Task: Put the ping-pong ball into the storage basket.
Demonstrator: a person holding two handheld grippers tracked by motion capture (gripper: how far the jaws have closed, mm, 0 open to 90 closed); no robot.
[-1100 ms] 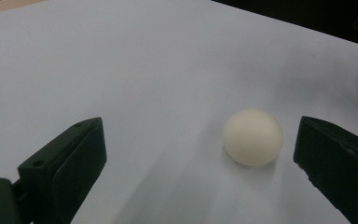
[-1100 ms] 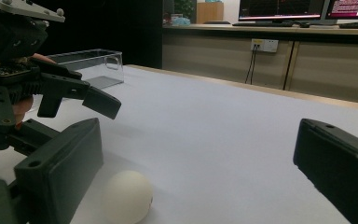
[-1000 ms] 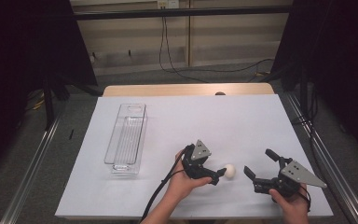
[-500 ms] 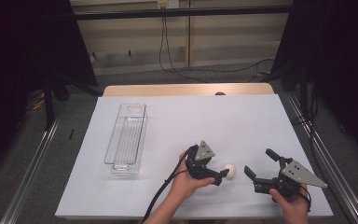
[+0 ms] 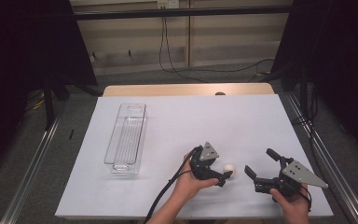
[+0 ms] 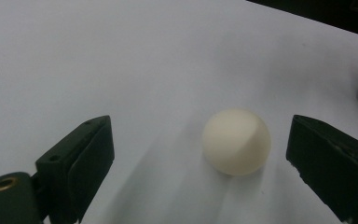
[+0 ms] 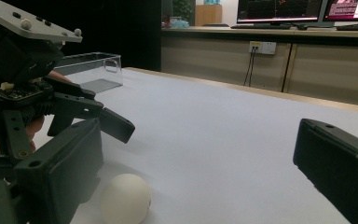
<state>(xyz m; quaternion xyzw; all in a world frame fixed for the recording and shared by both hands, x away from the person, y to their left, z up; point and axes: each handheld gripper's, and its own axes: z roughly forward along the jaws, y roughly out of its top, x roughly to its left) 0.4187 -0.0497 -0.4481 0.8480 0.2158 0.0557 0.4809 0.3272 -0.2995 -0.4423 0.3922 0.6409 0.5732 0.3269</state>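
1. We see the white ball (image 5: 229, 168) resting on the bench (image 5: 242, 121) near its front edge, right of centre.
2. Our left gripper (image 5: 227, 175) straddles the ball; its fingers (image 6: 81, 161) have just been closing but stand clear of it on both sides, so nothing is gripped yet.
3. Our right gripper (image 5: 260, 164) waits nearer the bench's front right corner, fingers (image 7: 60, 172) spread, holding nothing.
4. The clear tray (image 5: 127, 138) lies toward the left edge, probably the ball's destination.
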